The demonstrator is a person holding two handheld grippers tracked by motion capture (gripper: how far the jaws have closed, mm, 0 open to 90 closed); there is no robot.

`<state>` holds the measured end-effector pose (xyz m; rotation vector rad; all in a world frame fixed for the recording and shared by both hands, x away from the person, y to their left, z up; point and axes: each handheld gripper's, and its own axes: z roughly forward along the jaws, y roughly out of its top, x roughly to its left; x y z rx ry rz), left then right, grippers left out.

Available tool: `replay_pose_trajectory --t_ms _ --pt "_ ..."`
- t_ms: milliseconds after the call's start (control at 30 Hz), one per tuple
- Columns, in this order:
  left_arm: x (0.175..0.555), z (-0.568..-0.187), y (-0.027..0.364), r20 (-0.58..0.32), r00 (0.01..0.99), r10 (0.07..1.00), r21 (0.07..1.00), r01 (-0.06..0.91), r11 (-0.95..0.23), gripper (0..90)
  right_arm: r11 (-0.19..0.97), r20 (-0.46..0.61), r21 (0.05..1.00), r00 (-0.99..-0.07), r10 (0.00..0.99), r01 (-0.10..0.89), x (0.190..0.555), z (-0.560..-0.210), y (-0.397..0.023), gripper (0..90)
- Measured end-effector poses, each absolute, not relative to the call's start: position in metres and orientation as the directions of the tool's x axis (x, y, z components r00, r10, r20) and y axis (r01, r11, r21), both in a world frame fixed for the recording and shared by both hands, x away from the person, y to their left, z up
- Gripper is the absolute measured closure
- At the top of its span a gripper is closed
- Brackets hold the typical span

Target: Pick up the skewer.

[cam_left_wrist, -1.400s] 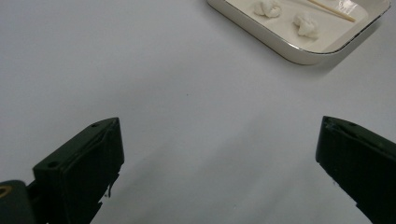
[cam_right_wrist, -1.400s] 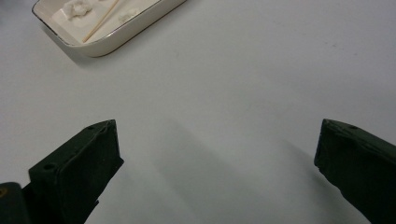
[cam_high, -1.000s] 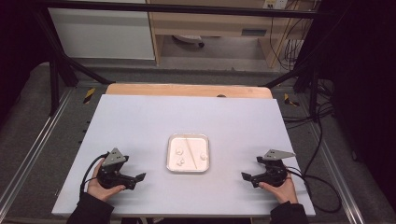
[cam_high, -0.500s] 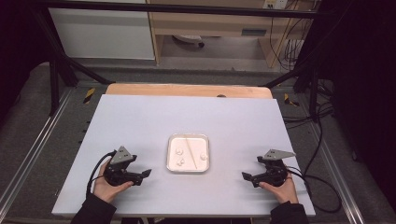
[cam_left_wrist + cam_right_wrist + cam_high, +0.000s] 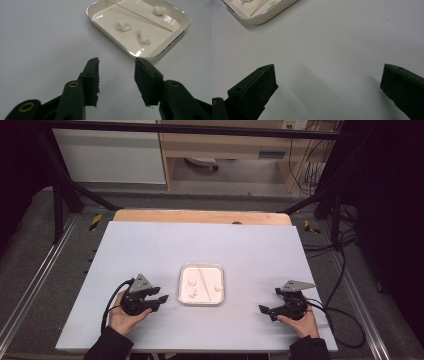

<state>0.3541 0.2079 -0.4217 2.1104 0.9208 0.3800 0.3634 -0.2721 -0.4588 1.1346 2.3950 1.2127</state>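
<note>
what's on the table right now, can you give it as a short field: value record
surface: pale table top, wooden strip along its far edge
tray: white tray, shallow, near the table's middle, between the two grippers
tray contents: three cotton-like white tufts and one thin wooden stick lying slantwise
left gripper: left gripper open, holding nothing, jaws aimed at the tray, close to its near corner
right gripper: right gripper wide open, holding nothing, farther from the tray
contact: neither gripper touches the tray

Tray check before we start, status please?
Left gripper open, near tray. Right gripper open, farther off. Tray holds three cotton balls and a wooden stick. Nothing in the way.
</note>
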Motion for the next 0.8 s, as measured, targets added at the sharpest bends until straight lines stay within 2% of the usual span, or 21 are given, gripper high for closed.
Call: replay_pose_trajectory --t_ms 467,667,800 --pt "0.361 -0.415 0.173 -0.065 0.716 0.695 0.769 0.479 -0.423 81.6 0.361 0.134 0.762 -0.677 0.723 0.537 0.363 -0.459 -0.272 1.1" --pt "0.364 -0.413 0.158 -0.078 0.730 0.679 0.772 0.475 -0.422 89.3 0.364 0.133 0.762 -0.679 0.722 0.536 0.363 -0.459 -0.272 1.2" --pt "0.369 -0.413 0.148 -0.095 0.739 0.667 0.769 0.480 -0.423 89.7 0.367 0.130 0.760 -0.679 0.722 0.536 0.363 -0.459 -0.272 1.2"
